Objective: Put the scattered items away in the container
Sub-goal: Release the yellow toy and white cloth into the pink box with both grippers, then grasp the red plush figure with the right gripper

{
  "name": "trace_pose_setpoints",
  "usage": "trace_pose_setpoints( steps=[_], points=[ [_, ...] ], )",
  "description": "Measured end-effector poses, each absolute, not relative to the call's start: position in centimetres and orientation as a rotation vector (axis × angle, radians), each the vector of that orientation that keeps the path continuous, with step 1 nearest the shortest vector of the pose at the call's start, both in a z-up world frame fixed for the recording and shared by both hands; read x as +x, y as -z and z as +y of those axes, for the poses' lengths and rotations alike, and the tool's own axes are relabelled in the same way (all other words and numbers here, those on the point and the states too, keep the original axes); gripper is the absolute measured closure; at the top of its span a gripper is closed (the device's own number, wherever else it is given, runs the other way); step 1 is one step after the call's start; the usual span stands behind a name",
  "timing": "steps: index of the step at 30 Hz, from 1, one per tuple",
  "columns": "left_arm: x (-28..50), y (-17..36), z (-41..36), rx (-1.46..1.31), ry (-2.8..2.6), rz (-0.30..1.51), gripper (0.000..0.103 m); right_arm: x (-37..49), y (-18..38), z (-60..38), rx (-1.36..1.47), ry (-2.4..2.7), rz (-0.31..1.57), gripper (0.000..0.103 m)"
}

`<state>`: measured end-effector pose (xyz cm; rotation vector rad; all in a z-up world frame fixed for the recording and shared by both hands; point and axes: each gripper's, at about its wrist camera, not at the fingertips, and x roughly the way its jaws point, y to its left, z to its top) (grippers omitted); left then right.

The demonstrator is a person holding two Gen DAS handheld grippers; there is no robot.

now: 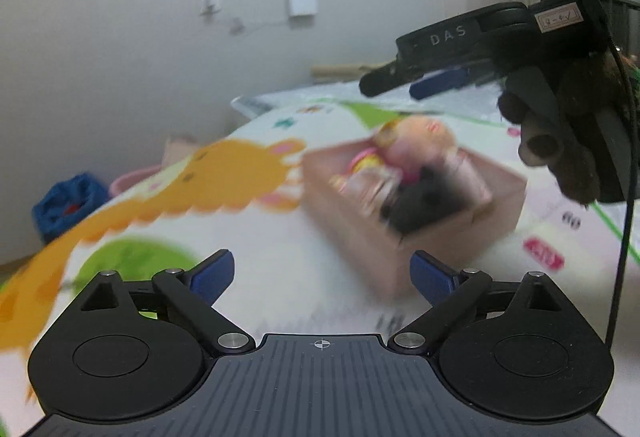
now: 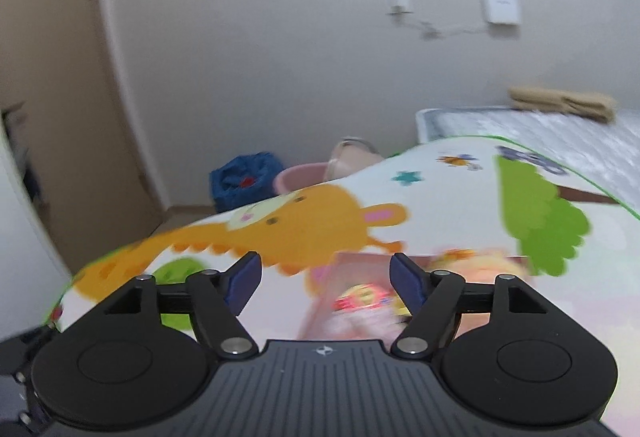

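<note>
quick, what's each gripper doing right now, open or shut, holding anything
left gripper: open, nothing between the fingers.
right gripper: open, holding nothing, above the pink box.

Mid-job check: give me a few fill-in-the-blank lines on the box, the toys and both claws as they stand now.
1. The pink box rests on a play mat printed with an orange ____.
2. The doll lies ____ the pink box.
3. The left claw is ____, with nothing between its fingers.
4. The right claw holds ____.

Missing words: giraffe; inside; open; nothing
</note>
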<state>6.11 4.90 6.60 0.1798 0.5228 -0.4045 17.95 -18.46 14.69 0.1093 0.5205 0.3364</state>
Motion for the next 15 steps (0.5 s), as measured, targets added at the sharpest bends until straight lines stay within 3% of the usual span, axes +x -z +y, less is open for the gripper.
trace_pose_setpoints(
  steps=[15],
  points=[
    [-0.1,-4.3,18.0,0.151,0.131,0.583,0.005,12.5,-11.2,-0.3,-0.254,-0.637,0.513,0.029]
  ],
)
